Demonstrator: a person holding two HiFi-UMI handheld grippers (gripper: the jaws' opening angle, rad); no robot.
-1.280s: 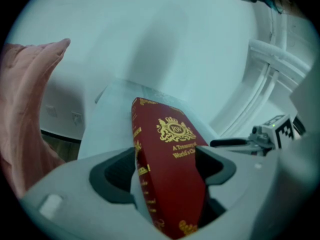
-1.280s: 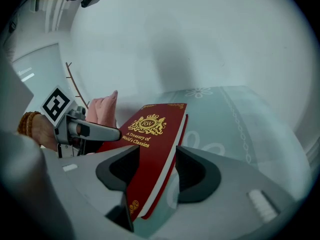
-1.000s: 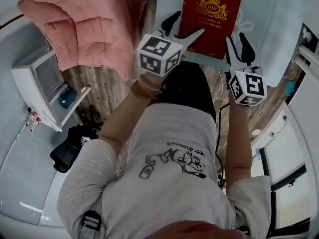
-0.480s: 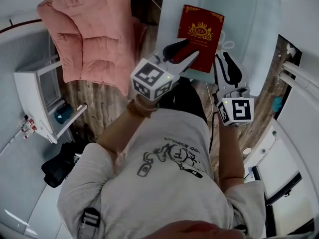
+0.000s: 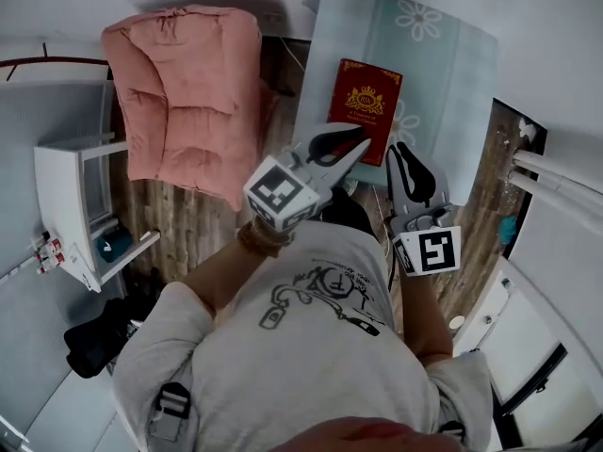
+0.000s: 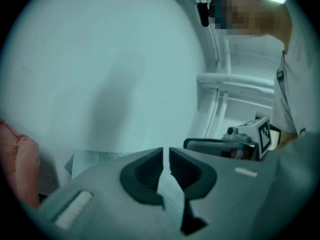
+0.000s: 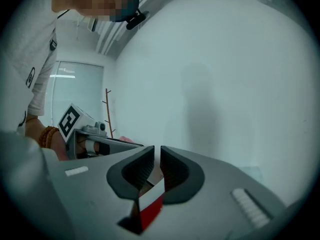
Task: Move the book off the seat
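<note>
The dark red book [image 5: 365,106] with gold print lies flat on the pale blue flowered table [image 5: 452,73], off the pink armchair [image 5: 184,92]. My left gripper [image 5: 350,146] hovers just short of the book's near edge. Its jaws are closing, almost together, with nothing between them [image 6: 166,159]. My right gripper [image 5: 405,153] hangs to the right of the book over the table's near edge. Its jaws are closing too and hold nothing [image 7: 157,159]. A red and white sliver of the book [image 7: 150,206] shows below its jaws.
The pink armchair stands left of the table on wooden floor. A white shelf unit [image 5: 75,205] and a black bag [image 5: 94,337] are at the far left. White walls and rails [image 5: 556,172] close in on the right.
Both grippers have drawn back from the book and their jaws have closed. The book stays flat on the table and looks farther away as the view pulls back.
</note>
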